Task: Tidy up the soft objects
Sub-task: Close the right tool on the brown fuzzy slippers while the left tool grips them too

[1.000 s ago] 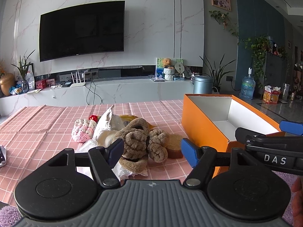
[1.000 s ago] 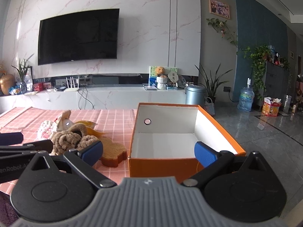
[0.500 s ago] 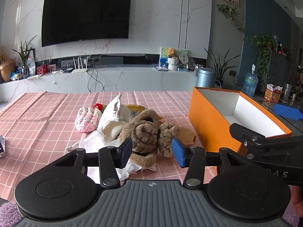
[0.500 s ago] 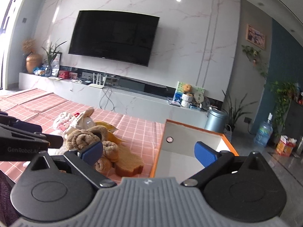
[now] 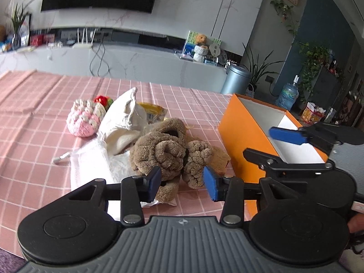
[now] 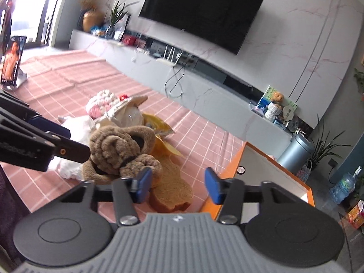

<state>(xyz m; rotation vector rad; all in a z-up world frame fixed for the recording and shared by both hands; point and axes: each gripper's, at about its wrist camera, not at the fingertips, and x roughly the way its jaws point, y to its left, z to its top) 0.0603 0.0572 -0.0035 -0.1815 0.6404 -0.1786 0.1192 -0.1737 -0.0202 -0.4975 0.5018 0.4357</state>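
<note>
A pile of soft things lies on the pink checked tablecloth (image 5: 34, 136): a brown fuzzy plush (image 5: 168, 150), a pink and white crocheted piece (image 5: 84, 120), a cream cloth bag (image 5: 122, 118) and a toast-shaped cushion (image 6: 173, 188). My left gripper (image 5: 182, 180) is low in front of the brown plush (image 6: 118, 145). Its jaws are closing, and the plush lies just ahead between the pads, unpressed. My right gripper (image 6: 178, 186) hovers over the toast cushion. Its jaws are closing too, with nothing pressed between them. An open orange box (image 5: 245, 136) stands to the right.
A yellow packet (image 6: 159, 129) and white wrapping (image 5: 91, 159) lie among the pile. A phone on a stand (image 6: 12, 61) is at the table's far left. The orange box (image 6: 229, 170) sits close beside my right fingers. Behind the table runs a marble TV counter.
Both grippers came closer to the pile and their jaws narrowed. The right one rolled and swung left, from facing the orange box to facing the toast cushion and brown plush.
</note>
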